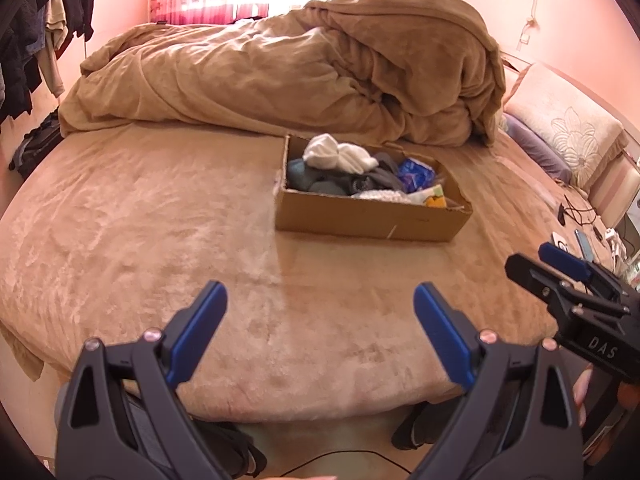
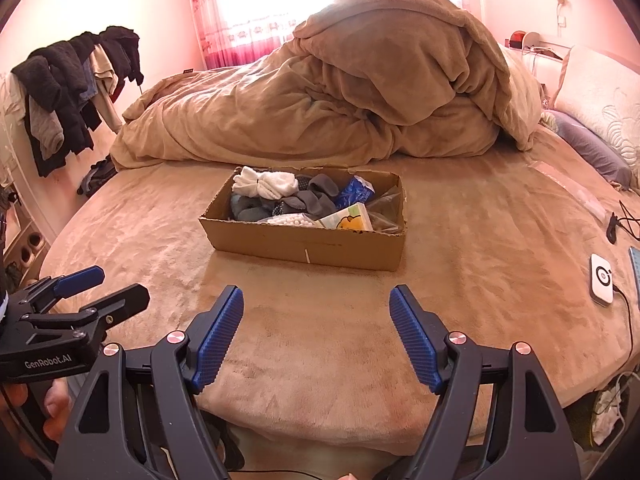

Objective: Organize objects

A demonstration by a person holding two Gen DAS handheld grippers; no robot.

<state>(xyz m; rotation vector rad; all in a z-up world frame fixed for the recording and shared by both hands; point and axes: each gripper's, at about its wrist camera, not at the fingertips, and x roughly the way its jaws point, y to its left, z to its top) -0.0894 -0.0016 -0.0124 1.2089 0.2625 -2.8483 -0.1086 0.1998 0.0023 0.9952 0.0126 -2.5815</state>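
Note:
A shallow cardboard box [image 1: 368, 220] [image 2: 308, 246] sits on the tan bed. It holds white socks [image 1: 338, 156] [image 2: 266, 184], grey socks [image 2: 316, 198], a blue packet [image 1: 414, 174] [image 2: 354, 192], a bag of white beads [image 2: 286, 220] and a tissue pack with a yellow print [image 2: 350, 220]. My left gripper [image 1: 320, 300] is open and empty above the bed's near edge, well short of the box. My right gripper [image 2: 316, 300] is also open and empty, at about the same distance. Each gripper also shows at the edge of the other's view: the right [image 1: 560, 276], the left [image 2: 100, 288].
A heaped tan blanket [image 1: 320, 68] [image 2: 360, 92] lies behind the box. Pillows [image 1: 568, 128] lie at the right. A white charger pad [image 2: 601, 284], a phone and cables lie on the bed's right side. Dark clothes hang on a rack [image 2: 76, 88] at the left.

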